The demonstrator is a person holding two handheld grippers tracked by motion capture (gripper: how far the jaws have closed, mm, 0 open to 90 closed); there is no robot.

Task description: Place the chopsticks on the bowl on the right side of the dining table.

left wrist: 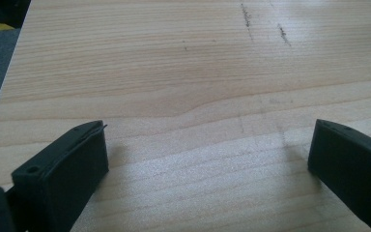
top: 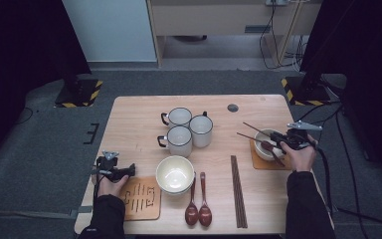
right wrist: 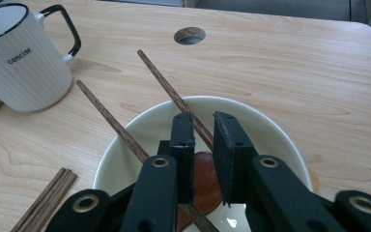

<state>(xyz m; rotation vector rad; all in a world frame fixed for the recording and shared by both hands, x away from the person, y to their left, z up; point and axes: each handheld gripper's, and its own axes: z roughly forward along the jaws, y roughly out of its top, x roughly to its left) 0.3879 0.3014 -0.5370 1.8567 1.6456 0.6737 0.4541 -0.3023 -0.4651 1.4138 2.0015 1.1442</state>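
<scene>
Right gripper [right wrist: 204,130] jaws nearly closed on one chopstick [right wrist: 169,92] above bowl [right wrist: 275,130]; left gripper [left wrist: 207,145] wide open, empty, over table [left wrist: 174,63].

High cam overhead, gripper cams close, shared table [top: 144,124]

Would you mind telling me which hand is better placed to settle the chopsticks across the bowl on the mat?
The right. Its hand-held gripper hangs directly over the bowl, jaws nearly closed around a chopstick. The left hand-held gripper sits open over bare table at the far side.

Left tool [left wrist: 207,159] wide open, right tool [right wrist: 204,145] near-closed.
</scene>
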